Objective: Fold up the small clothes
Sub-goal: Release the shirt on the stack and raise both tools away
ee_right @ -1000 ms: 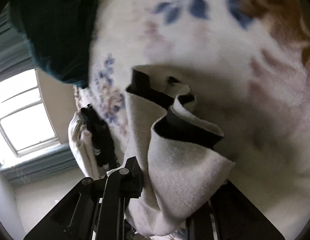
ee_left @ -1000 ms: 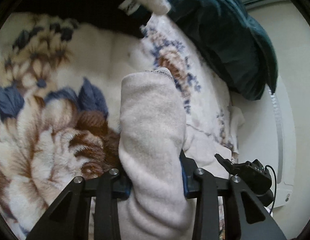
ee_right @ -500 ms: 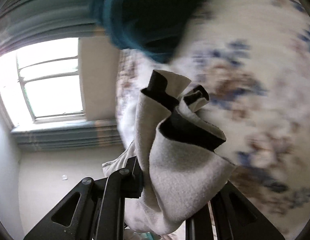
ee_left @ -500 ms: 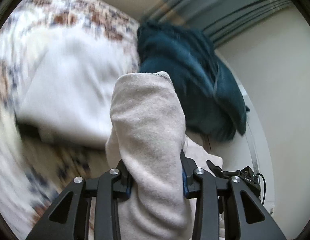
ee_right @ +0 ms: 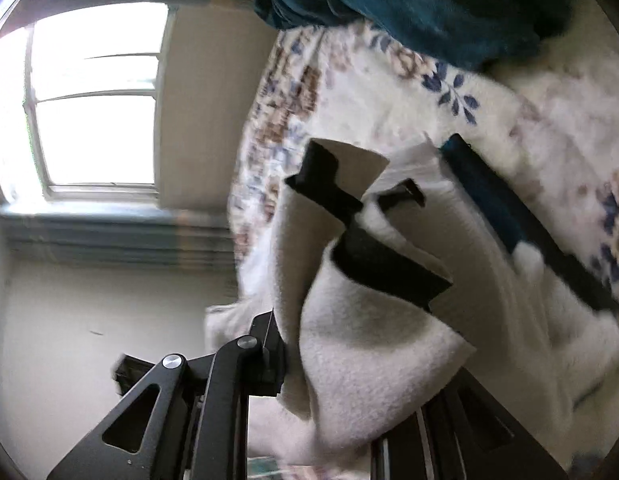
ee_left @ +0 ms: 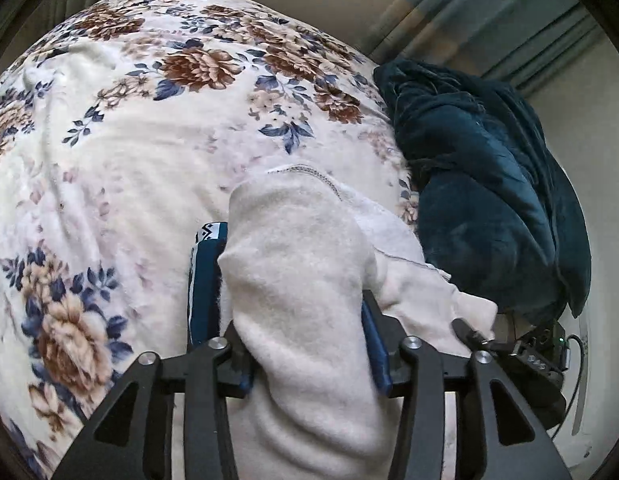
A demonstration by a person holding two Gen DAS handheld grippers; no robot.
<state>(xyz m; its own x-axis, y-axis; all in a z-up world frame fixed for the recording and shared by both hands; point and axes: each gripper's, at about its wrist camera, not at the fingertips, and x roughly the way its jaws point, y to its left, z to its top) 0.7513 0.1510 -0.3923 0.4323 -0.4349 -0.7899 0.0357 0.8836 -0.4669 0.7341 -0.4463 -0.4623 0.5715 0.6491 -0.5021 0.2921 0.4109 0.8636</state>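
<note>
Cream fleece garment (ee_left: 305, 280) hangs bunched between the fingers of the left gripper (ee_left: 293, 308), above the floral bed cover (ee_left: 121, 148). That gripper's jaws have just been opening: the left blue pad (ee_left: 205, 280) now stands apart from the cloth with a thin gap showing, while the right pad is hidden behind the fleece, so whether that one touches it cannot be told. In the right wrist view, another fold of the same garment (ee_right: 369, 332), edged with black trim (ee_right: 385, 268), is pinched in the right gripper (ee_right: 349, 380), whose jaws are nearly pressed together on it. A dark teal blanket (ee_left: 481, 184) lies heaped on the floral bed cover, just beside the garment. A bright window (ee_right: 89, 100) stands beyond the bed cover's edge. No container appears in either view.
</note>
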